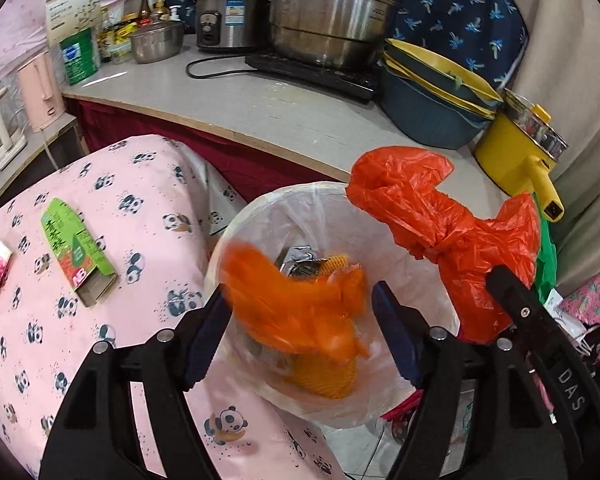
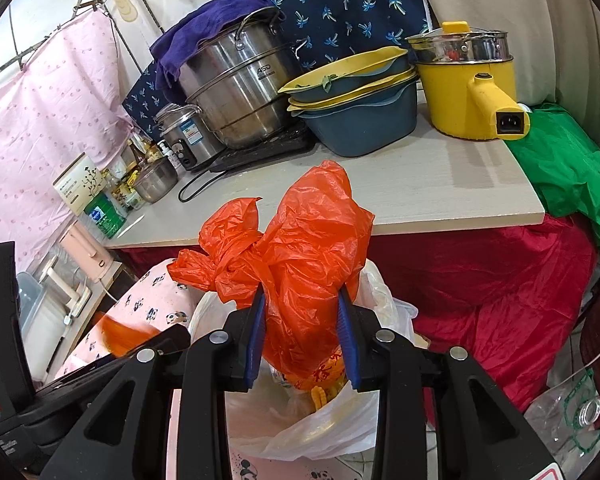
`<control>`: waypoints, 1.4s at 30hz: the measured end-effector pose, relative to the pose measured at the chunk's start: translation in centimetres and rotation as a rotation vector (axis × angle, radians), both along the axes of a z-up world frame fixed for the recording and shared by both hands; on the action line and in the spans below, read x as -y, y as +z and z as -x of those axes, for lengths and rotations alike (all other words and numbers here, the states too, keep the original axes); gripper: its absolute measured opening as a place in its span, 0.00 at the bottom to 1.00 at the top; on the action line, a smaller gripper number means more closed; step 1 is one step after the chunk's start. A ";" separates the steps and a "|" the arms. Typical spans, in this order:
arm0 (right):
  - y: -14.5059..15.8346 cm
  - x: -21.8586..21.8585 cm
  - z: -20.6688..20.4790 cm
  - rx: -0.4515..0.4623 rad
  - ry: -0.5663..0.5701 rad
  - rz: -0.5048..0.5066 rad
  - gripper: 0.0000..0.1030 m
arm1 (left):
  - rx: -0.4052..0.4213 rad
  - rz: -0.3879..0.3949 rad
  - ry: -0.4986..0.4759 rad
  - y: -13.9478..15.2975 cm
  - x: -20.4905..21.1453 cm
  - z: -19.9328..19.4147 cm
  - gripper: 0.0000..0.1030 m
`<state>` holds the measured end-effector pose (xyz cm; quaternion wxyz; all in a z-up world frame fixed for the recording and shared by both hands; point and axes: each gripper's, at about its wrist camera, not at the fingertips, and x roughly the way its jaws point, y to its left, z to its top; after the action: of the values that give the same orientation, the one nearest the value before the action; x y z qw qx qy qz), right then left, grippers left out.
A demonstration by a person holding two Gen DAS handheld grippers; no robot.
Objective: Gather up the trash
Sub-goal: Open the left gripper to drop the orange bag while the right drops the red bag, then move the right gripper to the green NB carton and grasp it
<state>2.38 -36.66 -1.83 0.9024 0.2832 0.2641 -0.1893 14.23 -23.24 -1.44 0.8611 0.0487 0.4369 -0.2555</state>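
Mid-drop: left tongs [image 1: 300, 320] spread wide, orange scrap [image 1: 296, 304] falling loose into lined bin [image 1: 236, 232]; right tongs [image 2: 302, 328] clamped on red bag [image 2: 300, 240], due for release next.

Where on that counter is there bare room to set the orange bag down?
The front strip of the counter is bare, between the black cord and the yellow pot. The back is crowded: steel pots, stacked basins, bottles at the left end. The orange bag sits pinched in the right hand-held gripper.

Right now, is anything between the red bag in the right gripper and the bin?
Nothing visible blocks it. The red bag hangs in the right gripper just above the bin, whose mouth is open.
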 end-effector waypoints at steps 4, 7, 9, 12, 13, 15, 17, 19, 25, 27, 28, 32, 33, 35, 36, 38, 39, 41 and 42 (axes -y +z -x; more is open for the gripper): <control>0.0 0.5 0.2 -0.005 -0.018 -0.001 0.31 | 0.014 -0.020 -0.018 0.0 0.5 -0.1 0.68; -0.3 0.5 0.0 -0.016 -0.014 -0.007 0.31 | 0.021 0.008 0.005 0.5 -0.5 -0.1 0.70; -0.5 0.3 -0.3 -0.022 -0.003 -0.008 0.31 | 0.026 0.012 0.025 0.7 -1.1 -0.4 0.71; -0.9 -0.3 -1.2 -0.032 0.021 -0.011 0.34 | 0.032 0.019 0.066 1.1 -2.7 -0.7 0.71; -1.0 -0.6 -1.6 -0.036 0.029 -0.012 0.35 | 0.033 0.019 0.075 1.1 -3.1 -0.8 0.73; -1.2 -1.1 -2.2 -0.042 0.046 -0.017 0.38 | 0.036 0.021 0.102 1.1 -4.1 -1.0 0.78; -1.4 -1.7 -2.9 -0.047 0.058 -0.018 0.42 | 0.038 0.021 0.120 1.0 -4.9 -1.1 0.78; -1.4 -2.3 -3.3 -0.047 0.067 -0.012 0.46 | 0.035 0.020 0.134 1.0 -5.7 -1.3 0.79; -0.5 -3.8 -4.0 -0.032 0.086 0.007 0.57 | 0.034 0.036 0.181 1.0 -8.2 -1.5 0.83; -0.1 -4.5 -4.1 -0.027 0.099 0.011 0.57 | 0.035 0.038 0.193 1.1 -9.0 -1.6 0.83; 0.0 -4.8 -4.3 -0.026 0.106 0.014 0.57 | 0.034 0.040 0.201 1.1 -9.5 -1.6 0.83; 0.6 -7.0 -5.3 -0.029 0.157 0.028 0.57 | 0.031 0.042 0.235 1.0 -11.7 -1.9 0.83; 0.6 -7.6 -5.6 -0.031 0.170 0.033 0.57 | 0.030 0.043 0.246 1.0 -12.4 -2.0 0.83; 0.8 -8.9 -6.2 -0.037 0.201 0.040 0.57 | 0.028 0.041 0.267 1.0 -13.7 -2.2 0.83; 0.8 -9.6 -6.5 -0.038 0.215 0.044 0.56 | 0.029 0.040 0.278 0.9 -14.4 -2.3 0.83; 0.9 -11.0 -7.1 -0.041 0.244 0.054 0.57 | 0.034 0.032 0.301 0.9 -15.8 -2.5 0.83; 0.9 -11.8 -7.3 -0.042 0.258 0.058 0.57 | 0.036 0.025 0.311 0.8 -16.5 -2.6 0.83; 0.9 -13.3 -8.0 -0.048 0.288 0.066 0.57 | 0.039 0.014 0.336 0.7 -18.1 -2.8 0.83; 0.9 -14.0 -8.3 -0.050 0.302 0.069 0.57 | 0.038 0.012 0.347 0.6 -18.9 -3.0 0.83</control>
<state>10.68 -22.65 -0.94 0.9229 0.2045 0.3193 -0.0672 17.19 -4.37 -0.83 0.9007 -0.0278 0.4208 -0.1048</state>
